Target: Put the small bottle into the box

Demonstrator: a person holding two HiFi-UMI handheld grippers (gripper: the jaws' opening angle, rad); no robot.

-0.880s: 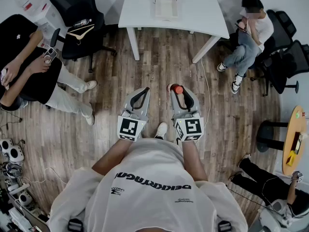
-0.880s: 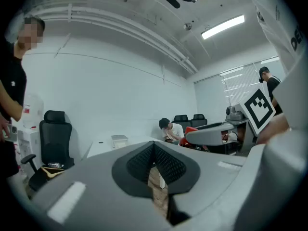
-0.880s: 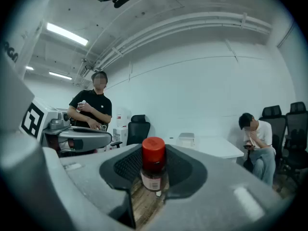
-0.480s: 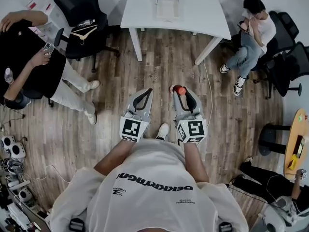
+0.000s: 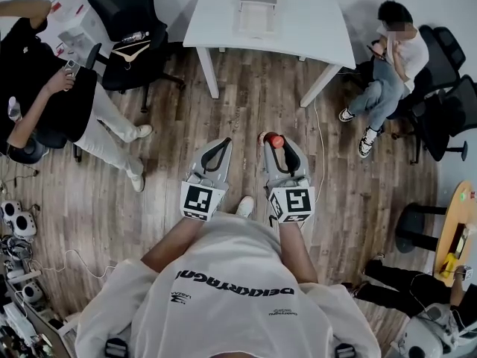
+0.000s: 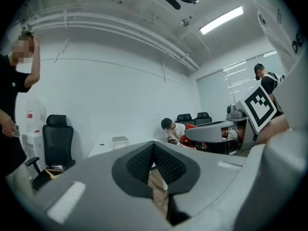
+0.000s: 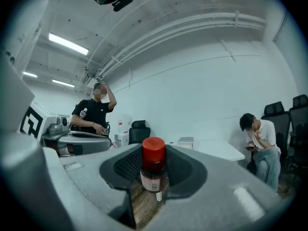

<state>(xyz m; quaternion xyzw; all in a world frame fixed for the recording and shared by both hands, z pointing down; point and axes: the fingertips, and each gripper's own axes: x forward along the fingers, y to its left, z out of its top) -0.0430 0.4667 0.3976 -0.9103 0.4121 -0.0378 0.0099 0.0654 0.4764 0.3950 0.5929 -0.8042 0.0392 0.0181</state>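
Note:
My right gripper (image 5: pixel 273 143) is shut on a small bottle (image 5: pixel 276 139) with a red cap and a dark body. In the right gripper view the bottle (image 7: pixel 153 165) stands upright between the black pads (image 7: pixel 126 166). My left gripper (image 5: pixel 224 142) is held beside it at the same height, shut and holding nothing; its pads (image 6: pixel 166 163) meet at the tip. Both are held over the wooden floor in front of my body. A white open box (image 5: pixel 257 12) sits on a white table (image 5: pixel 313 28) farther ahead, also seen as a box (image 7: pixel 186 142) in the right gripper view.
A black office chair (image 5: pixel 127 28) with a hanger on it stands left of the table. One person (image 5: pixel 52 103) stands at the left, and another person (image 5: pixel 384 66) sits at the right among more chairs. Cables and devices (image 5: pixel 19 237) lie at the left edge.
Both grippers keep their pose and the bottle stays gripped. The view has shifted a little, and the person at the left has moved and raised an arm.

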